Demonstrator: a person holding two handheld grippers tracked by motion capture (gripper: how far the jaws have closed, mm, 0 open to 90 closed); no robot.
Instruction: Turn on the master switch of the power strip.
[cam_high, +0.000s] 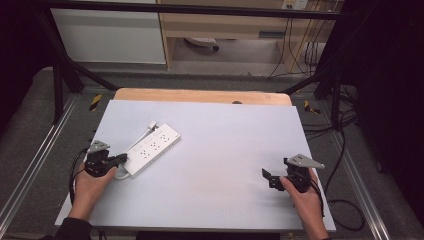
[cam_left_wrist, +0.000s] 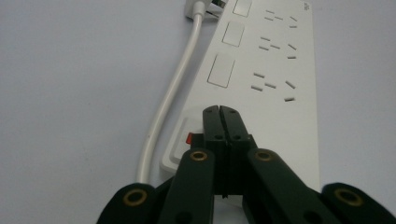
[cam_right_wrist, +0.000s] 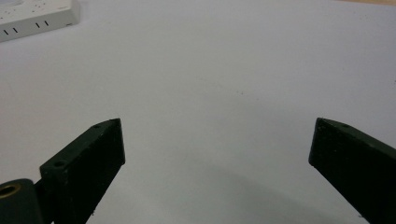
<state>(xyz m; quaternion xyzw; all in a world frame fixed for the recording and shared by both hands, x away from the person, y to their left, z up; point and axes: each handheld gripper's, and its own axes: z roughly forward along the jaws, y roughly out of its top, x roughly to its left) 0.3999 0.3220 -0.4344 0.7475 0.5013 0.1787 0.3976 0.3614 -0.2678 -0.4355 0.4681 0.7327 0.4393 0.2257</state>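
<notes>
A pale work table (cam_high: 215, 165) carries a white power strip (cam_high: 151, 148), lying diagonally on its left half with its white cable (cam_left_wrist: 170, 93) running alongside. The left gripper (cam_high: 120, 159), jaws pressed fully together with nothing between them, rests its tips over the strip's near end, just beside the red switch (cam_left_wrist: 189, 138). Well apart, on the right, the right gripper (cam_high: 267, 176) stands with jaws spread wide over bare tabletop.
</notes>
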